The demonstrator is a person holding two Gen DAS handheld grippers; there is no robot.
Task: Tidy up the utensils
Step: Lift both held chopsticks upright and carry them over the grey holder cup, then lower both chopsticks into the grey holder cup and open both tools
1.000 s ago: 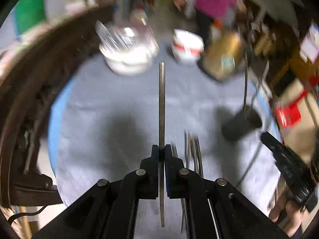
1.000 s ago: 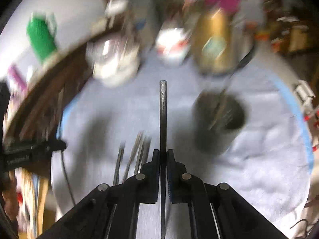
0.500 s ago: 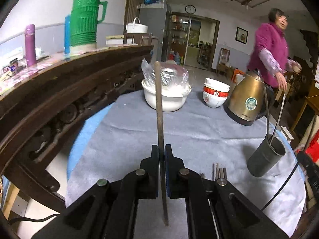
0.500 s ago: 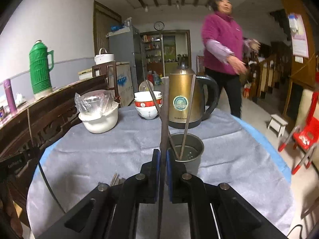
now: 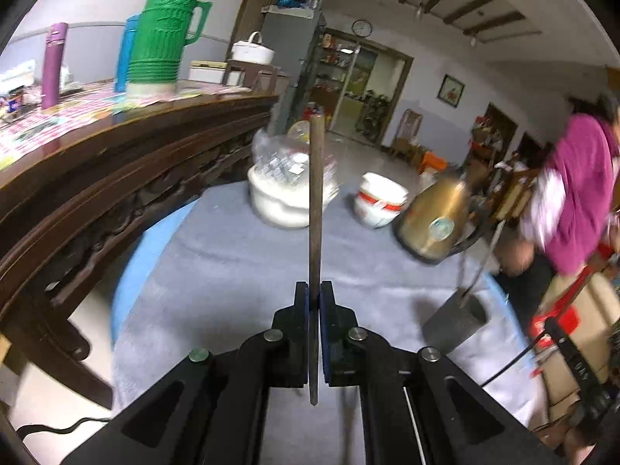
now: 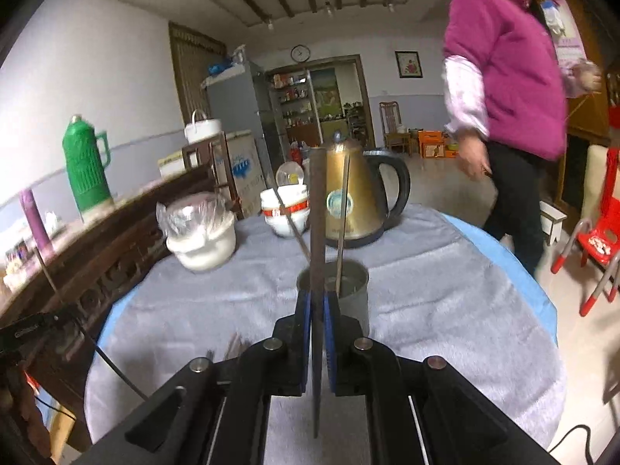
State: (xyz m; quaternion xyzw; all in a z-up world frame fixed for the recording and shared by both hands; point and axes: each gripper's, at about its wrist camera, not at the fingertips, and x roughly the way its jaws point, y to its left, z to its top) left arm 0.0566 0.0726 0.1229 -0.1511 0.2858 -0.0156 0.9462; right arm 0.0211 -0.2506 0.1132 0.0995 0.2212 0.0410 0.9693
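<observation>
Left gripper (image 5: 314,302) fingers clamped on upright chopstick (image 5: 316,201), grey holder (image 5: 455,323) right

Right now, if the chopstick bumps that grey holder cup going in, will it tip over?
Possibly. The grey holder cup looks tall for its base and stands on soft grey cloth, so a sideways knock could rock it. The two chopsticks leaning out of it raise its balance a little. It seems rigid, probably metal.

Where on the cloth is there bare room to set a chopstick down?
Bare grey cloth lies right of the holder cup, and between the covered bowl and the gripper. The back is crowded: bowls and kettle. Loose chopsticks lie front left.
</observation>
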